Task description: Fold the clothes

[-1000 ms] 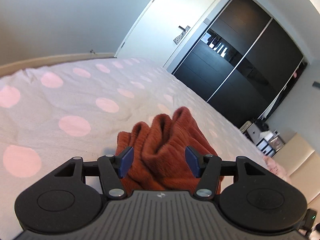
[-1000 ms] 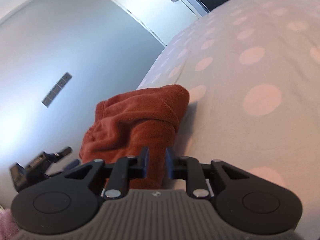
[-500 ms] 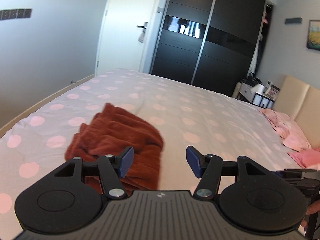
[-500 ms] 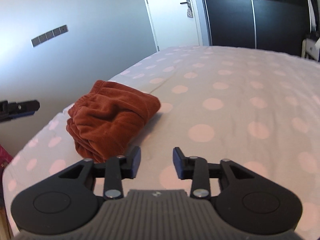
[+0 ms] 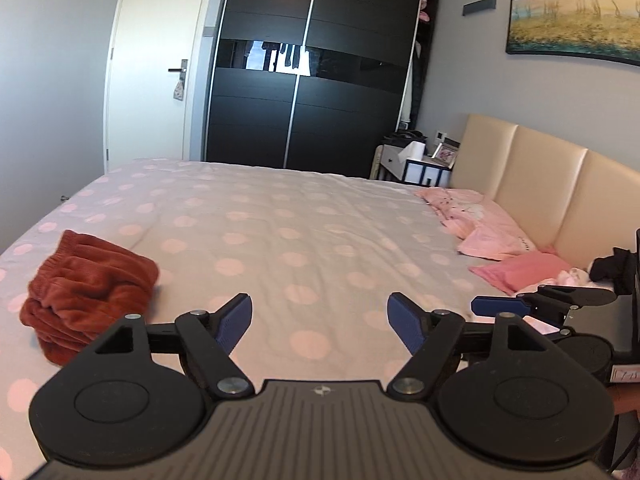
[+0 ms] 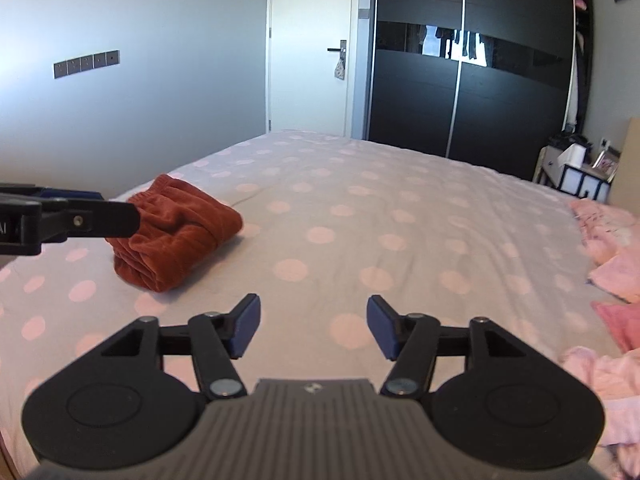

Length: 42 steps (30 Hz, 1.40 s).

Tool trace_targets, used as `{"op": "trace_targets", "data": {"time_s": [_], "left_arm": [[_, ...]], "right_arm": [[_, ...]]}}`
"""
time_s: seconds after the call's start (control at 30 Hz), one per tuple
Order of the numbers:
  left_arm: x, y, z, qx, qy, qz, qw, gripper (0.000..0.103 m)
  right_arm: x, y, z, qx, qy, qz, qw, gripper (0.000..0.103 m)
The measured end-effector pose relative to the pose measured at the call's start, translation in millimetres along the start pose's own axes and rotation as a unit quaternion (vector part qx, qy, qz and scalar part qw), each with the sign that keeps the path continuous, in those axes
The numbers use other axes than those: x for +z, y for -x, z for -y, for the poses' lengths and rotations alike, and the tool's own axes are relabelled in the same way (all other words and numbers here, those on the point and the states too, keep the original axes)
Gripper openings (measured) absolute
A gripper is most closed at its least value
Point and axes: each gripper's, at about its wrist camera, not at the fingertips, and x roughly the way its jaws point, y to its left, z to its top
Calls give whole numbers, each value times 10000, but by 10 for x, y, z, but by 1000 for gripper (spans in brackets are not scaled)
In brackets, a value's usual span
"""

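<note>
Left wrist view: left tool (image 5: 319,322) spread, holding nothing; folded garment (image 5: 86,292) at left on bed (image 5: 320,220). Right tool (image 6: 313,330) also spread.

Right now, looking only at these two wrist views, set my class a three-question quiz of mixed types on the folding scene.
1. True or false: the left gripper grips the rust-red folded garment.
2. Multiple choice: the right gripper is A) open, B) shut, C) shut on cloth.
3. Fill in: the pink clothes lie beside the bed's ____.

Key
1. False; the garment lies free on the spotted bedspread.
2. A.
3. Headboard.
</note>
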Motion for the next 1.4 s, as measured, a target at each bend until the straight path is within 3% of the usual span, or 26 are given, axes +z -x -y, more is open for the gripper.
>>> {"op": "trace_targets", "data": {"time_s": [0.1,0.17,0.37,0.5,0.6,0.67,0.83,1.03,1.4], "left_arm": [[-105,89,332,-36,-2,70,10000,76],[-194,158,528,-11,-37,121,9999,78],[-655,455,986,192,-513,360,9978,80],[-1031,582,1182,375,-564,370,9970,82],[-1316,641,1232,368,-392,372,9979,83],[-1475,645,1232,415,-298,345,9981,83],[-1818,612,1183,727,-128,257,9969,83],[-2098,540,1063,1175,-372,303,9919,83],[-2314,300,1025,1512,-467,-256,9871,83]], "right_arm": [[-126,348,184,-164,30,58,9998,75],[-221,573,281,-309,53,107,9995,83],[-607,1167,388,-758,33,363,9965,100],[-989,1451,310,-1116,-75,526,9923,102],[-1356,1581,230,-1438,-519,544,9867,102],[-1586,1638,175,-1582,-743,621,9826,102],[-1967,1695,-23,-1905,-535,793,9770,102],[-2283,1645,-103,-1881,-900,980,9731,102],[-2521,1287,-366,-1431,-786,818,9832,102]]}}
